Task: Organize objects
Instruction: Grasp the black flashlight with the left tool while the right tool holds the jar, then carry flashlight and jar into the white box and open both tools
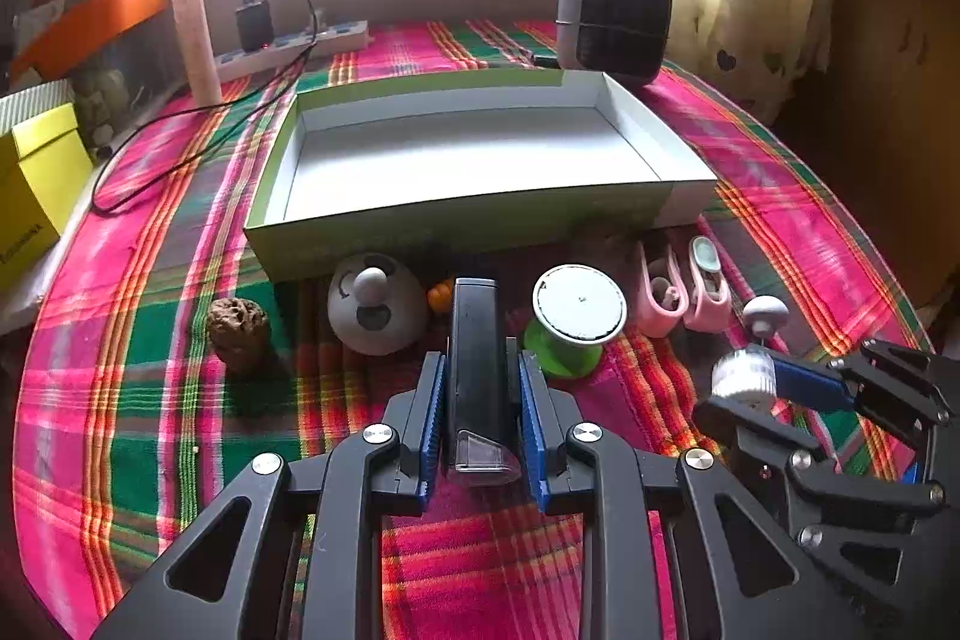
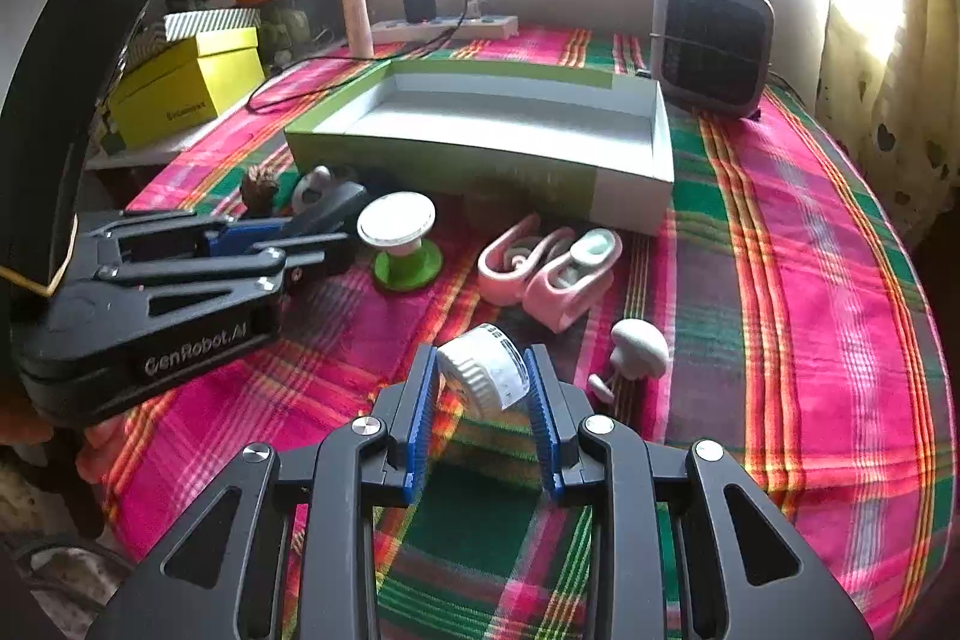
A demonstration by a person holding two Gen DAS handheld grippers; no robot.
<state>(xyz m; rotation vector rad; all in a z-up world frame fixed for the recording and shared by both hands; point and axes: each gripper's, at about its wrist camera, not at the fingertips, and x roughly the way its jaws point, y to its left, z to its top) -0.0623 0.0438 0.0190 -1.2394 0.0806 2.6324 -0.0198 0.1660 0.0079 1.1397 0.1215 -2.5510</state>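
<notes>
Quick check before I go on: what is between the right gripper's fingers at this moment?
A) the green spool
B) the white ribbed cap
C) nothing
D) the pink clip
B: in the right wrist view the white ribbed cap sits between the blue pads of the right gripper, while the pink clip and green spool lie apart on the cloth.

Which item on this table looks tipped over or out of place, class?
The small white mushroom figure lies on its side on the plaid cloth, right of the right tongs. The pink pieces also lie toppled before the empty box. Nothing looks spilled or broken.
</notes>
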